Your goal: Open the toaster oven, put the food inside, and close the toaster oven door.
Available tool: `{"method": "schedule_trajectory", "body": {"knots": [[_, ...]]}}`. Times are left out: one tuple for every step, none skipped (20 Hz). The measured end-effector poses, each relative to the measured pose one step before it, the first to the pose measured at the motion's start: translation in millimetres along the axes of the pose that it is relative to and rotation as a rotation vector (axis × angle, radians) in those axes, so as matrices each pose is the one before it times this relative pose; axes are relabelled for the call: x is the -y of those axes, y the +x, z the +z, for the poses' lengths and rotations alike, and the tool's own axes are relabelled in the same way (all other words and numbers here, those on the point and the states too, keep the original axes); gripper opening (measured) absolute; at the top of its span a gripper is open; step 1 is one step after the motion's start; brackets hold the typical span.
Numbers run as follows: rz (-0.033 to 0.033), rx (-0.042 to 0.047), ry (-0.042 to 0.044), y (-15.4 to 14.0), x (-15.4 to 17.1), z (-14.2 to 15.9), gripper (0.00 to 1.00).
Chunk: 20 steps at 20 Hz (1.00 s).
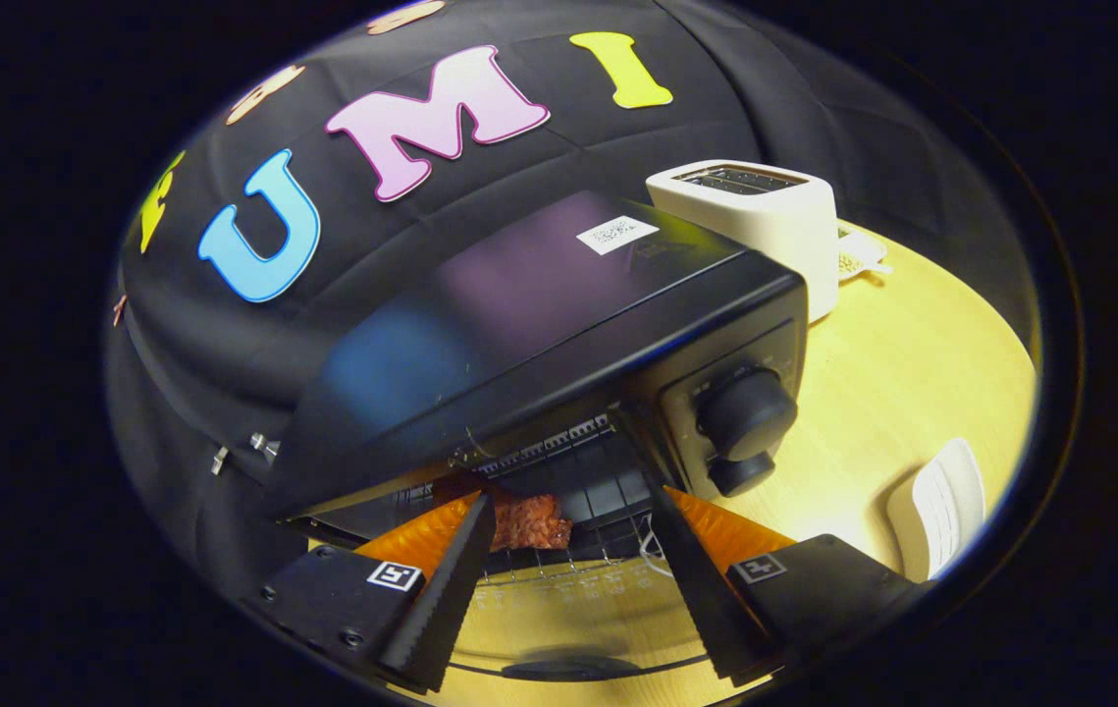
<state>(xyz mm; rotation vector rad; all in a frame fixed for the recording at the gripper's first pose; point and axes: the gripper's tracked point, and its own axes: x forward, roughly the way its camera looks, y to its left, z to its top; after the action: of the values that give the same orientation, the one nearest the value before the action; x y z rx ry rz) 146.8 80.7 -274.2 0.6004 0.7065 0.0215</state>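
Sitting on the wire rack point(559, 462) inside the black box-shaped toaster oven point(539, 324), reddish-brown chunk of food point(531, 520), just ahead of the tool's point(573, 511) fingertips and between them, nearer the left one. Placed well in on the rack, probably so the door can swing up without catching it. Glass oven door point(568, 599) dropped open and lying flat beneath the fingers, its dark handle point(559, 670) at the near edge, marked lines showing through the glass. Tool released: fingers spread wide apart, pressing on nothing, empty gap between them. Judged from this, food already delivered, door closing not yet done. Tool held tilted, rolled to one side, pointing slightly down into the oven mouth, fingers hanging over the open door rather than touching it, as far as can be told. Two round black knobs point(743, 417) on the oven's front panel just beyond the right finger. Behind the oven, a cream slot toaster point(765, 226) on the pale wooden desk point(912, 363); a white ribbed object point(941, 506) lying on the desk to the right, well apart from the oven.
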Motion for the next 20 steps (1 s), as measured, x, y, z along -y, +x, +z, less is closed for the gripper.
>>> {"method": "schedule_trajectory", "body": {"knots": [[-0.01553,0.00595,-0.01435,-4.77,4.92,0.82,0.98],[-0.02211,0.00732,-0.00935,-5.59,6.67,0.81,0.98],[-0.02848,0.00683,-0.00833,-5.06,7.32,0.72,0.98],[-0.01594,0.00628,-0.00994,-5.22,4.71,0.33,0.98],[-0.00803,0.00261,-0.01716,-5.29,2.99,-0.76,0.98],[-0.00078,-0.00534,-0.02166,-6.97,1.35,-3.84,0.98],[0.00123,-0.00512,-0.01735,-7.85,0.10,-3.80,0.98],[0.01232,-0.00071,-0.01383,-8.30,-3.72,-4.00,0.98],[0.02187,-0.00901,-0.01836,-8.83,-6.18,-5.63,0.98],[0.01782,-0.00477,-0.02123,-9.52,-6.59,-5.65,0.98],[0.00790,-0.00679,-0.02702,-9.18,-4.35,-6.87,0.98],[-0.00099,-0.01313,-0.03428,-9.13,-1.85,-8.70,0.98],[0.00604,-0.00273,-0.02840,-9.48,-4.01,-7.32,0.98],[0.01304,-0.00428,-0.02032,-8.35,-6.68,-8.02,0.98],[0.02137,-0.01633,-0.01672,-8.18,-6.55,-10.09,0.98],[0.01690,-0.02428,-0.01861,-7.42,-5.81,-13.51,0.98],[0.00831,-0.02064,-0.01752,-6.37,-4.13,-12.14,0.98],[0.01031,-0.02349,-0.02049,-4.55,-4.31,-12.25,0.98],[0.01322,-0.02619,-0.01763,-2.00,-4.04,-12.65,0.99],[0.00784,-0.02895,-0.01066,-0.54,-3.17,-12.97,0.99]]}}
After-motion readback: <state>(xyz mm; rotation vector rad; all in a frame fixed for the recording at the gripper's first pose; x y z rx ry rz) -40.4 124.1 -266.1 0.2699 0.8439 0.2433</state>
